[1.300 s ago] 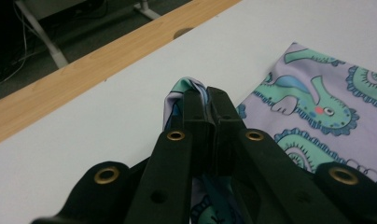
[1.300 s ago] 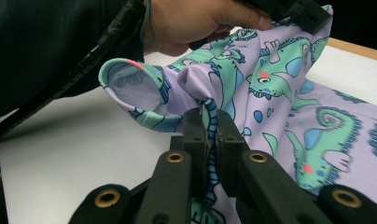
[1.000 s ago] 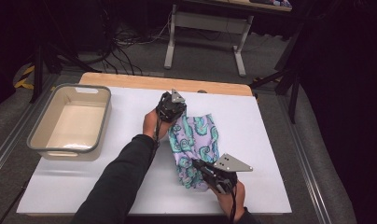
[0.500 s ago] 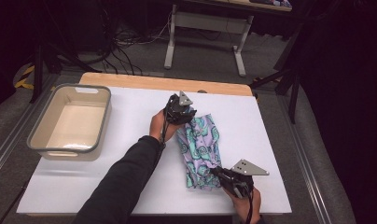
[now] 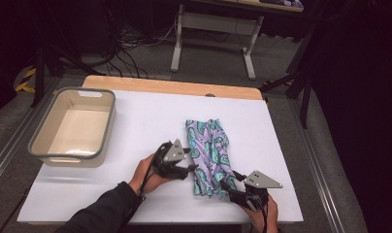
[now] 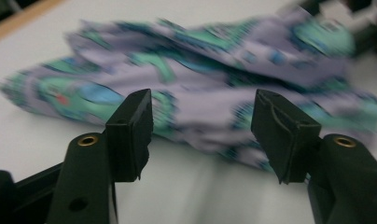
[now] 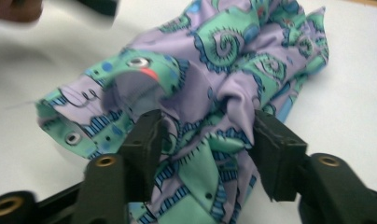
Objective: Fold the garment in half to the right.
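Folded cloth mid-table, left claw just opened beside its left edge, right claw just opened — near end between, unpinched.

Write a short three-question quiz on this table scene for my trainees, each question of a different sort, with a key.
1. True or false: the patterned cloth lies inside the beige tub.
2. Which gripper has the cloth's folds between its jaws? A) left gripper B) right gripper
3. Fill in: the tub stands at the table's ____ side in the high view.

Key:
1. False; it lies on the white table.
2. B; its jaws have just been opening and stand apart around the folds.
3. left
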A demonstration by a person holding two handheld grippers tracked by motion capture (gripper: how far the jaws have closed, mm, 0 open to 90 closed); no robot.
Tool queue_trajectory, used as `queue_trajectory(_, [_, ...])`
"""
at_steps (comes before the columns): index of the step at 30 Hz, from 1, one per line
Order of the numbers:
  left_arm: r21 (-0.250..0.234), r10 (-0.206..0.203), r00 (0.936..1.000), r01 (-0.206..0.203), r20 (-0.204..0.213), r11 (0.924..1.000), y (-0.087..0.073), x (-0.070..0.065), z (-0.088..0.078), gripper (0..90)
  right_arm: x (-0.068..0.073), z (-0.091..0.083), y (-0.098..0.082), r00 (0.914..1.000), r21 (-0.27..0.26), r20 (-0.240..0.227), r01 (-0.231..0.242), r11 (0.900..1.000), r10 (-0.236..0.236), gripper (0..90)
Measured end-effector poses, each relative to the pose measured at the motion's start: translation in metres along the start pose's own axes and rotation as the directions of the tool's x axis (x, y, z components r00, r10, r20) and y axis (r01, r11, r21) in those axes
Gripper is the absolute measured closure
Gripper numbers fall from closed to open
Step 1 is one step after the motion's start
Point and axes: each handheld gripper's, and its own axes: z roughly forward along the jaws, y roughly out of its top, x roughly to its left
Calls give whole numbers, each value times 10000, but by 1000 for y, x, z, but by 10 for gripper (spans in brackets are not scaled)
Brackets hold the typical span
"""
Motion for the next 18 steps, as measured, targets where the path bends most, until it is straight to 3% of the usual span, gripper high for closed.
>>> queue_trajectory(7, [733, -226, 9945, 151, 1021, 9972, -20, -28, 6, 348, 10, -9, 18, 9962, -893, 256, 850, 9924, -831, 348])
queue_trajectory(8, [775, -22, 9948, -58, 1023, 9970, -19, -31, 9, 340, 11, -8, 21, 9955, -908, 245, 936, 9915, -917, 345])
queue_trajectory(11, [866, -155, 9934, 56, 1132, 9962, -18, -35, 19, 325, 18, -2, 29, 9913, -814, 227, 1314, 9880, -1300, 341])
queue_trajectory(12, [1150, 14, 9946, -133, 1035, 9933, -17, -36, 21, 325, 19, 1, 31, 9907, -713, 238, 1352, 9883, -1338, 338])
queue_trajectory(15, [1046, 169, 9951, -271, 973, 9941, -15, -37, 23, 333, 23, 9, 37, 9873, -585, 139, 1589, 9856, -1583, 329])
queue_trajectory(18, [1605, 344, 9944, -503, 998, 9858, -13, -40, 29, 383, 27, 12, 40, 9824, -500, 239, 1862, 9812, -1852, 321])
